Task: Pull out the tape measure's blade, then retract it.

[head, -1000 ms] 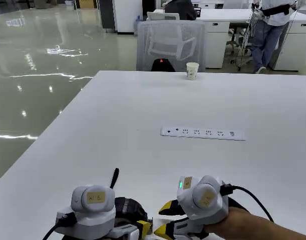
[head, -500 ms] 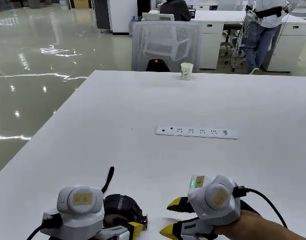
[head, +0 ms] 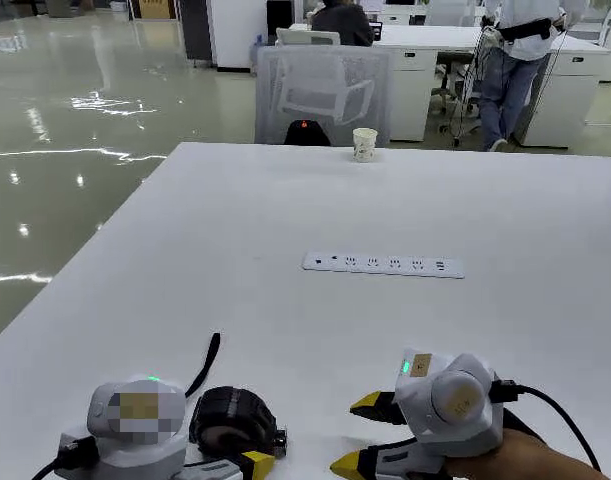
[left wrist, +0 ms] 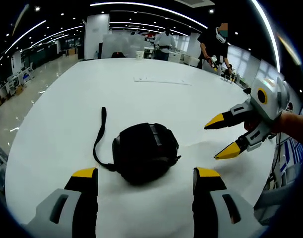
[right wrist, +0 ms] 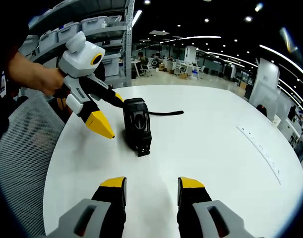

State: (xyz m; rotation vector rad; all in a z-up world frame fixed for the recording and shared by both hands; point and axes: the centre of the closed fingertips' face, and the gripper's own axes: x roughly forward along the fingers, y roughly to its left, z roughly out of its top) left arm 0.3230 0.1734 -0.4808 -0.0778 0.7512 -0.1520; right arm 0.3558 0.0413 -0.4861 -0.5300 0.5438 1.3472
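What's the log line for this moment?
stage: before grasp | tape measure: on table, no blade out | left gripper: open, jaws just short of it | right gripper: open, apart from it

- The left tongs [left wrist: 146, 173] rise from 6 o'clock, jaws spread wide.
- A black tape measure [left wrist: 145, 151] lies on the white tabletop [left wrist: 57, 124] just beyond the gap, touching neither jaw.
- Its strap [left wrist: 100, 134] trails toward 11 o'clock.
- At 3 o'clock, the right tongs [left wrist: 213, 142] point inward, jaws parted.
- A power strip [left wrist: 161, 81] lies far off at 12 o'clock.
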